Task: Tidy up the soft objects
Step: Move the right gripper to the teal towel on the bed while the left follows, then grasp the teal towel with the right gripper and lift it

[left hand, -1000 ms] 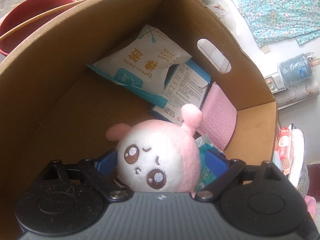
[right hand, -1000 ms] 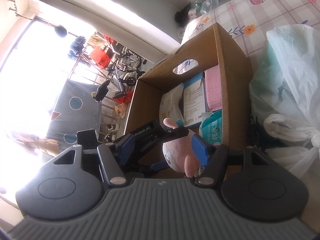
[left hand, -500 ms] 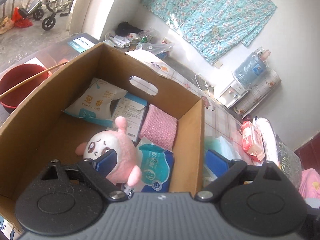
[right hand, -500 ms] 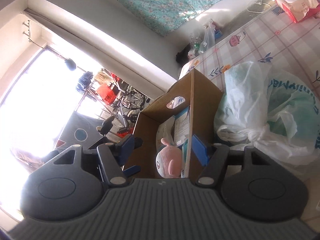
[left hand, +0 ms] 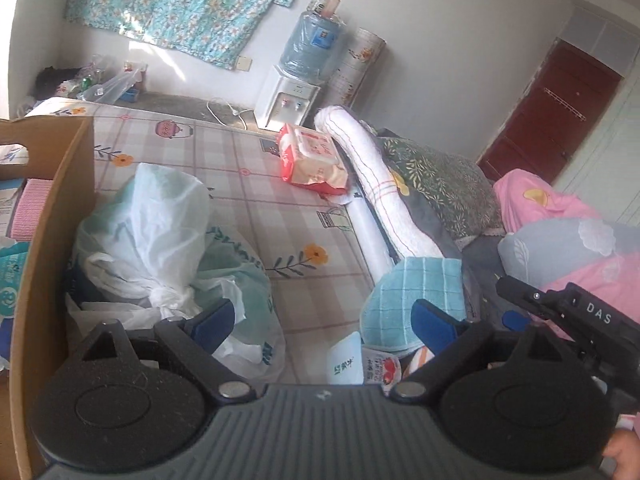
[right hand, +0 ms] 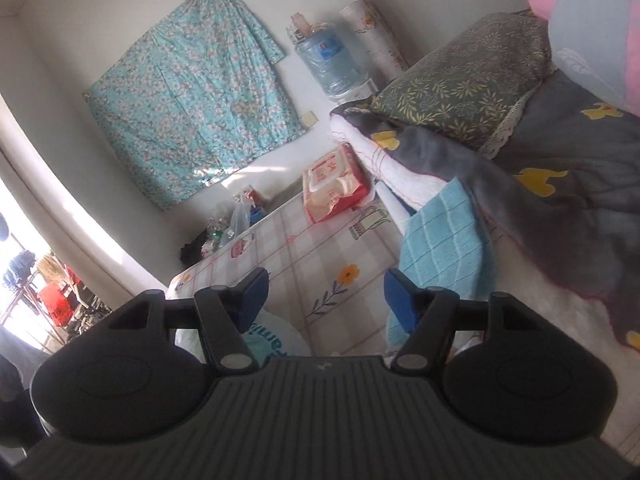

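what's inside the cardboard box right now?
Left wrist view shows only a strip inside the cardboard box: a pink cloth and a teal packet. The box wall hides the rest.

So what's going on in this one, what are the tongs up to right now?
A person is sorting soft items into a cardboard box on a patterned table. Both tongs are open and holding nothing: the left tongs point over a white plastic bag beside the box, and the right tongs face a light blue cloth. A red wipes pack lies farther back.
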Action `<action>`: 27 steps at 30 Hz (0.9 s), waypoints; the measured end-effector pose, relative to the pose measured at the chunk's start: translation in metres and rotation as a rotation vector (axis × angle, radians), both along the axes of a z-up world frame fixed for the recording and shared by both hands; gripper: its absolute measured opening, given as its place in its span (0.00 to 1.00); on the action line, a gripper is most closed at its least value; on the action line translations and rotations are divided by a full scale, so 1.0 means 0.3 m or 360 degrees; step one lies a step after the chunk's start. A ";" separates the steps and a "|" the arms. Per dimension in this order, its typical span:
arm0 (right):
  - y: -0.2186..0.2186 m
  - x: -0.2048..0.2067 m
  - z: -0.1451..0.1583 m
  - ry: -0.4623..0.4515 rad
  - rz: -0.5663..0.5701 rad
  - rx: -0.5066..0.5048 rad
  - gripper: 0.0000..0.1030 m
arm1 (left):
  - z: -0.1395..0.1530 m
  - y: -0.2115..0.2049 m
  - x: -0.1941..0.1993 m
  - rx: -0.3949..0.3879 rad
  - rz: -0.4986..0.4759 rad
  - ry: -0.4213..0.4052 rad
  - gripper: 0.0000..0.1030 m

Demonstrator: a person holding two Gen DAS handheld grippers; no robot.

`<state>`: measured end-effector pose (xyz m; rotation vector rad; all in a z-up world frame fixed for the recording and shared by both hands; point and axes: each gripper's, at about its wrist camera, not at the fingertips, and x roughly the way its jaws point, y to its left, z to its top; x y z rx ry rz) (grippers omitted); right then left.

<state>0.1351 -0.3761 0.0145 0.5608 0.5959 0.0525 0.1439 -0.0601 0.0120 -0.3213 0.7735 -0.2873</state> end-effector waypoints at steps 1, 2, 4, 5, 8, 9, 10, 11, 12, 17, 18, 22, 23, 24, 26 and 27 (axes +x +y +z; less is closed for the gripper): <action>-0.038 0.013 -0.023 0.0027 -0.0042 -0.0024 0.61 | -0.022 -0.034 0.006 0.0017 -0.0033 0.0012 0.91; -0.063 0.023 -0.039 0.0054 -0.0070 -0.0034 0.59 | -0.037 -0.058 0.013 0.0030 -0.0054 0.0022 0.91; -0.122 0.075 -0.106 0.0117 -0.0093 -0.0024 0.53 | -0.081 -0.107 0.024 0.0070 -0.0095 0.0057 0.90; -0.138 0.098 -0.130 0.0143 -0.0093 -0.0018 0.51 | -0.099 -0.125 0.025 0.0088 -0.0108 0.0075 0.89; -0.168 0.176 -0.195 0.0216 -0.0097 -0.0007 0.47 | -0.138 -0.153 0.032 0.0126 -0.0127 0.0107 0.87; -0.172 0.197 -0.212 0.0239 -0.0094 -0.0003 0.45 | -0.148 -0.161 0.037 0.0143 -0.0135 0.0113 0.85; -0.173 0.218 -0.229 0.0258 -0.0079 0.0007 0.44 | -0.157 -0.166 0.040 0.0158 -0.0144 0.0114 0.82; -0.171 0.237 -0.246 0.0289 -0.0077 0.0020 0.43 | -0.163 -0.166 0.042 0.0166 -0.0149 0.0116 0.81; -0.166 0.256 -0.261 0.0322 -0.0078 0.0026 0.40 | -0.171 -0.166 0.050 0.0171 -0.0149 0.0123 0.79; -0.161 0.299 -0.310 0.0384 -0.0034 0.0056 0.18 | -0.203 -0.153 0.085 0.0188 -0.0150 0.0146 0.70; -0.156 0.305 -0.309 0.0378 -0.0022 0.0057 0.11 | -0.206 -0.148 0.089 0.0187 -0.0146 0.0146 0.70; -0.130 0.306 -0.258 0.0306 0.0018 0.0059 0.06 | -0.212 -0.129 0.105 0.0185 -0.0146 0.0154 0.69; -0.119 0.310 -0.240 0.0285 0.0039 0.0072 0.05 | -0.212 -0.125 0.106 0.0185 -0.0146 0.0150 0.69; -0.106 0.318 -0.225 0.0264 0.0068 0.0090 0.05 | -0.210 -0.119 0.108 0.0186 -0.0144 0.0142 0.69; -0.070 0.345 -0.202 0.0230 0.0135 0.0132 0.05 | -0.206 -0.104 0.107 0.0178 -0.0141 0.0133 0.69; -0.050 0.362 -0.189 0.0215 0.0181 0.0161 0.05 | -0.204 -0.094 0.106 0.0171 -0.0133 0.0130 0.69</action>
